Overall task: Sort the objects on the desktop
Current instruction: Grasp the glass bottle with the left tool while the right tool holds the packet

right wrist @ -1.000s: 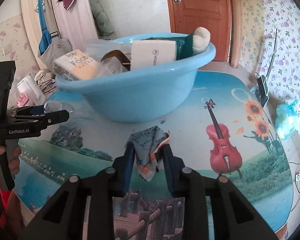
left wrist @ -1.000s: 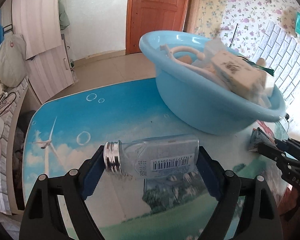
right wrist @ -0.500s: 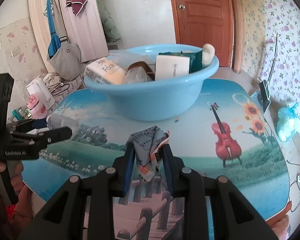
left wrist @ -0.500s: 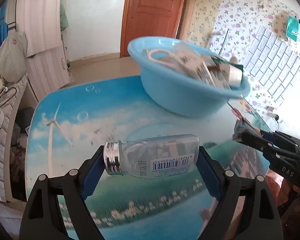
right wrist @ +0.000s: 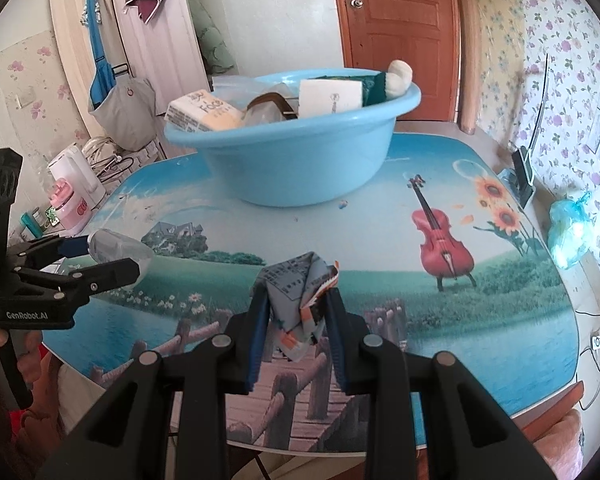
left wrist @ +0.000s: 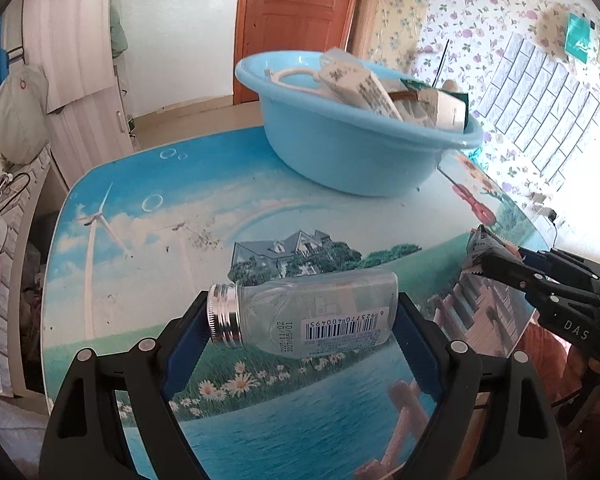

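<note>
Left wrist view: one bottle (left wrist: 312, 314), one basin (left wrist: 352, 148), two grippers.

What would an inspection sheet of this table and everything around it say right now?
Surface: table with a printed landscape picture, glossy.
Job's things: clear bottle with a silver cap, lying sideways; crumpled packet; blue basin on the table, filled with boxes and other items.
Clutter: blue plastic bag at the table's far edge.
Grippers: left gripper jaws shut on the bottle; right gripper jaws shut on the packet; both held above the table.
Cables: a wire hangs past the table edge.
Surroundings: wooden door, floral wallpaper, white kettle.
</note>
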Motion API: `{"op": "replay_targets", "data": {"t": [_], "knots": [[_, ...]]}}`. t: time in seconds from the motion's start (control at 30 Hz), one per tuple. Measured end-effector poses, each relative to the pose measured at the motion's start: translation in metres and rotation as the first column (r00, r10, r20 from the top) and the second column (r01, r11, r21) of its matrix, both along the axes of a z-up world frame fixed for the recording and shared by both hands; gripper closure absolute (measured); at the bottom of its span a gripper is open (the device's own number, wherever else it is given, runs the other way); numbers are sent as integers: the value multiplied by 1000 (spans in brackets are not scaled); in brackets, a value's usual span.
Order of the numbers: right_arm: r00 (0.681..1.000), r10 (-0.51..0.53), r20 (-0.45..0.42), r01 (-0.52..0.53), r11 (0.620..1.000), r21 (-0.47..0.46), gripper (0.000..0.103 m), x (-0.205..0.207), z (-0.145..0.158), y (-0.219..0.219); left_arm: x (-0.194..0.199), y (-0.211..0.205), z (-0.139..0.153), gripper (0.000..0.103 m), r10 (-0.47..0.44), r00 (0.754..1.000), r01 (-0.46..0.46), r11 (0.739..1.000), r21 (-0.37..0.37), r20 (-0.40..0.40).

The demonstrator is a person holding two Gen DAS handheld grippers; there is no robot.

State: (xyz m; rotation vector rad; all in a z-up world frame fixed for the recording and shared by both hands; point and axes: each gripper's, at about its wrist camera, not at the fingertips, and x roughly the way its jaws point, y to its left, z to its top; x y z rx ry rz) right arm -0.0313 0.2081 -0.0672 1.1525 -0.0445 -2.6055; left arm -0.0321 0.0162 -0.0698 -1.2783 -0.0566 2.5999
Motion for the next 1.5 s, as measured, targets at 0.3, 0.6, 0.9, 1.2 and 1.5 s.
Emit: {"op": "replay_targets", "data": {"t": [0.3, 0.6, 0.9, 1.2, 1.5], "knots": [[999, 2, 39, -2, 1000, -6, 73, -4, -9, -2, -4, -1, -7, 16, 2, 1000, -2, 1000, -23, 5], [999, 12, 35, -13, 1000, 18, 60, -8, -17, -8, -6, 1, -22, 16, -2, 1000, 3, 999, -33, 17], [1000, 24, 2, -24, 998, 59, 41, -9, -21, -15, -3, 9, -27, 12, -19, 999, 16, 994, -108, -26], [999, 44, -18, -43, 997, 57, 13, -10, -25, -20, -5, 9, -28, 0, -26, 1000, 24, 993, -114, -15], [998, 51, -28, -50, 997, 51, 1, -10, -28, -24, -5, 10, -29, 0, -27, 1000, 25, 994, -111, -14]]}}
